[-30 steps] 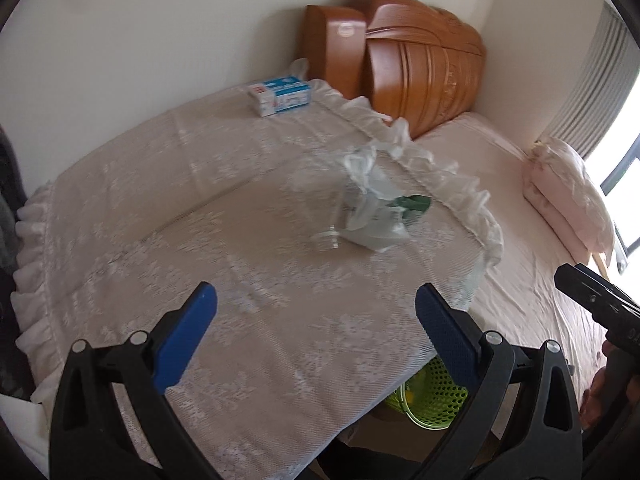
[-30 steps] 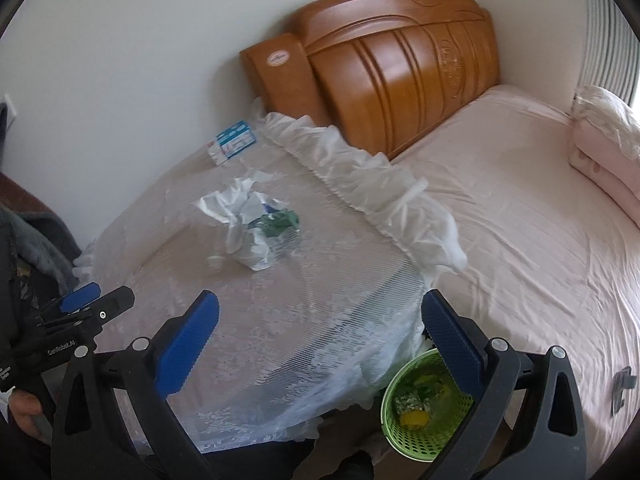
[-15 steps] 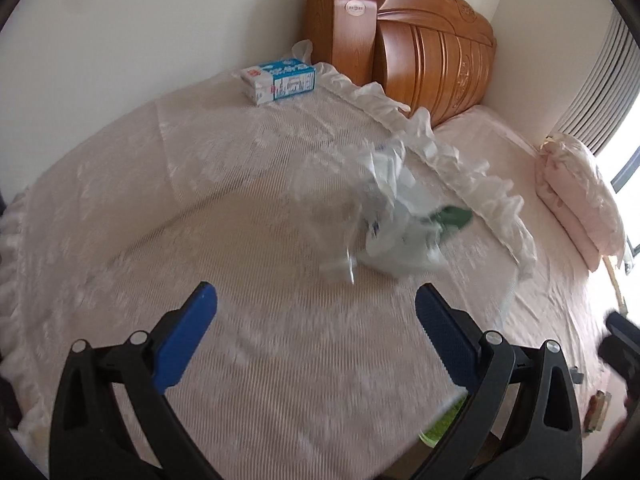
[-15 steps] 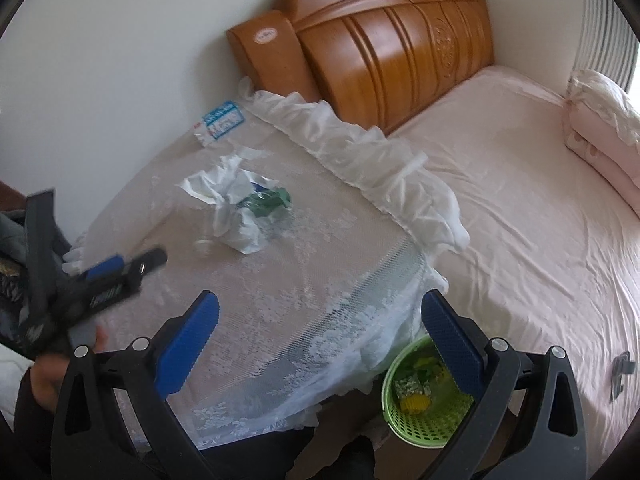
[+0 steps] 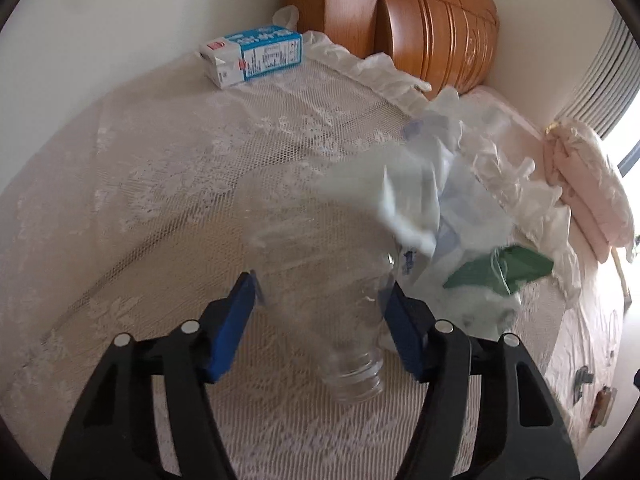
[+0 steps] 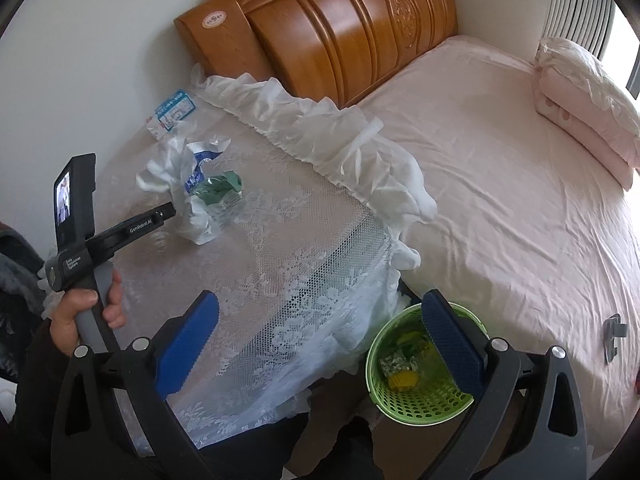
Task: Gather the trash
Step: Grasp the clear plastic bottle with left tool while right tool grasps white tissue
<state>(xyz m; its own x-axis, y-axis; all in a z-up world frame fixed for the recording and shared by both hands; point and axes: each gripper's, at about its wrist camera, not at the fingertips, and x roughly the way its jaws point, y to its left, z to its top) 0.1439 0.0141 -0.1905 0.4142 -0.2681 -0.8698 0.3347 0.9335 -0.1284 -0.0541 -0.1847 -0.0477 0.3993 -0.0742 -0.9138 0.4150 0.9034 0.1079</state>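
Left tongs [image 5: 320, 300] now closer, narrower, straddling clear bottle [image 5: 348, 320] on lace tablecloth [image 5: 160, 200].

bottle [image 5: 352, 344] lies on surface [image 5: 160, 208], neck toward left gripper [image 5: 322, 320], between its fingers; crumpled bag [image 5: 432, 200] just behind-right of bottle; carton [image 5: 252, 56] at surface's far edge by wall; bed [image 6: 500, 160] right of surface; basket [image 6: 420, 400] on floor between them, below right gripper [image 6: 320, 340]
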